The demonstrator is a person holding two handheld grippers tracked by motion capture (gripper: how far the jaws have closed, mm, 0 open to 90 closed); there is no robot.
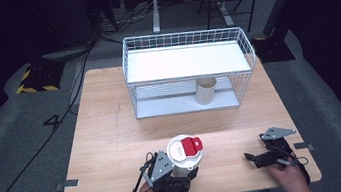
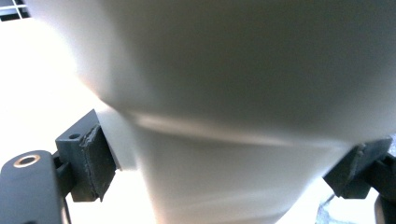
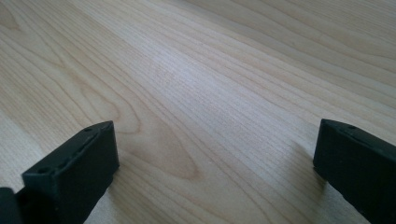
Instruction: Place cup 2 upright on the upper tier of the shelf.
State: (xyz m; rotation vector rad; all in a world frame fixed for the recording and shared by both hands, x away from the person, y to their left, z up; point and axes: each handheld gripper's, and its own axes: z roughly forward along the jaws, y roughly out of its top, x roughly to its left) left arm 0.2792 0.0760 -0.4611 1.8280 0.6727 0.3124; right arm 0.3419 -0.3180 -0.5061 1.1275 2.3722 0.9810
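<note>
The left tool (image 1: 182,172) is clamping the tapered lower wall of a light, smooth, easily crushed white cup (image 1: 184,153) with a red-tabbed lid, while the right tool (image 1: 263,156) is resting with its jaws apart on the bench (image 1: 110,150).

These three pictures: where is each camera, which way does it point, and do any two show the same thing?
High view: above the person's side, looking forward and down at the table, wire shelf, both hands and grippers.
Left gripper view: rides the left gripper, looking along its jaws, which clamp a white cup.
Right gripper view: rides the right gripper, jaws apart over bare wood.
Shared: high and left views show the cup.
</note>
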